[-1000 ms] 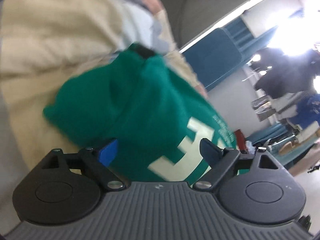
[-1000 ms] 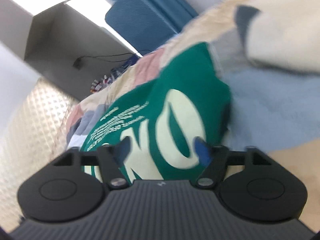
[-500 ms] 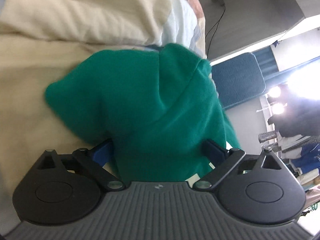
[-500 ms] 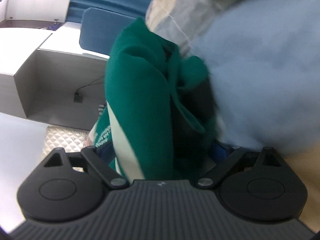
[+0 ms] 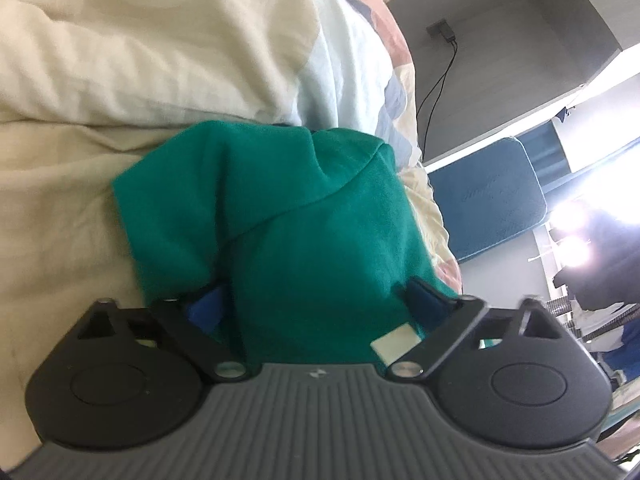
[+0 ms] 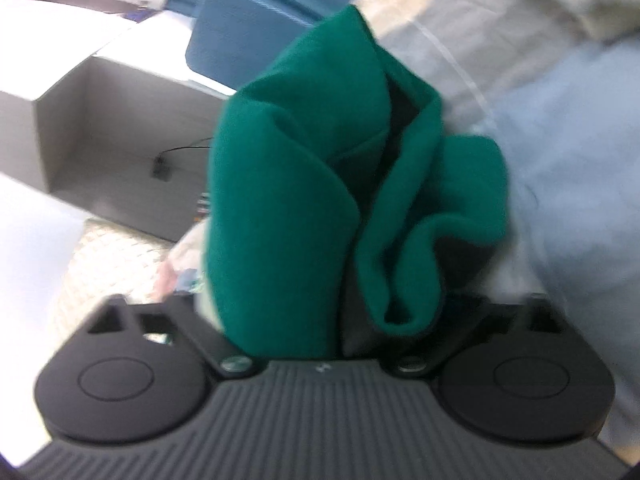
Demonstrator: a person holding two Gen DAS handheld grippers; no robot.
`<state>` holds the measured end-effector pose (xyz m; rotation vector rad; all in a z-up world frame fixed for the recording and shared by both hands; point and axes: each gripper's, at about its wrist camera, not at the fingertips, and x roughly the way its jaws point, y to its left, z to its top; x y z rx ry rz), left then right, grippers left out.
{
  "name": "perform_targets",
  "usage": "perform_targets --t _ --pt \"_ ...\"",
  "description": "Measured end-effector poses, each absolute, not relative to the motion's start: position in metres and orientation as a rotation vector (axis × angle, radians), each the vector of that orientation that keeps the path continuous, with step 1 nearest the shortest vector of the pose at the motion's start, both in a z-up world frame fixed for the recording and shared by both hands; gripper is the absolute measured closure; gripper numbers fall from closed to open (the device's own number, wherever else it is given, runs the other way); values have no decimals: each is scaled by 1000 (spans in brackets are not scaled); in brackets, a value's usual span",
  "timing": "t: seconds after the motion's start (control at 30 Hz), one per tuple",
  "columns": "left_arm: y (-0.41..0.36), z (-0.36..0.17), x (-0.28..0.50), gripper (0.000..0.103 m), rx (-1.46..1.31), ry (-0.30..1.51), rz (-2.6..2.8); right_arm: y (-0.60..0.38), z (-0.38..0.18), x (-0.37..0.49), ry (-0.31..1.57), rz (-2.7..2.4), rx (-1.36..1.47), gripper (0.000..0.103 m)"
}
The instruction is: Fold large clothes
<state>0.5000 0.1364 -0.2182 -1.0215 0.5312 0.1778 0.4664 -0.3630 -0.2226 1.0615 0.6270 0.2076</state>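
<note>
A green garment [image 5: 304, 216] with pale lettering lies bunched on the cream and pastel bedding [image 5: 120, 60]. My left gripper [image 5: 314, 298] has a thick fold of it filling the gap. Its jaws are closing, and both blue pads [image 5: 204, 306] dent the cloth. In the right wrist view the same green garment [image 6: 280, 208] stands up in folds between the jaws of my right gripper [image 6: 340, 312]. Those jaws are closing too. The cloth hides the right fingertips and spills over them.
Light blue bedding [image 6: 580, 160] lies to the right of the garment. A blue padded headboard [image 5: 492, 196] and a grey wall with a socket and cable [image 5: 440, 32] stand behind the bed. A white cabinet [image 6: 80, 92] is at the left.
Both grippers have moved down and in onto the garment. Its lettered front has folded out of sight into a bundle, and both pairs of jaws have narrowed around it.
</note>
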Motion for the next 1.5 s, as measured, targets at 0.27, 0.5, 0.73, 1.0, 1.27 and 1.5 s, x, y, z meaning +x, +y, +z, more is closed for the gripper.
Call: perform_targets --t 0.27,0.5,0.73,1.0,1.27,1.5 --pt "146 -210 484 59 -989 501 84 -353 -195 459 533 286 932 68" --pt "142 -176 456 78 -914 479 0 -353 -149 422 428 353 862 74" --pt "109 -125 422 80 -902 443 -142 -384 -93 365 311 379 805 75" --pt "16 -68 387 80 -890 433 -322 -449 -38 280 232 305 738 75" --pt "-112 -65 351 80 -871 486 -508 -544 -20 185 182 157 706 75" --pt "-201 -106 339 80 -799 568 -630 -612 -68 125 194 -37 800 75"
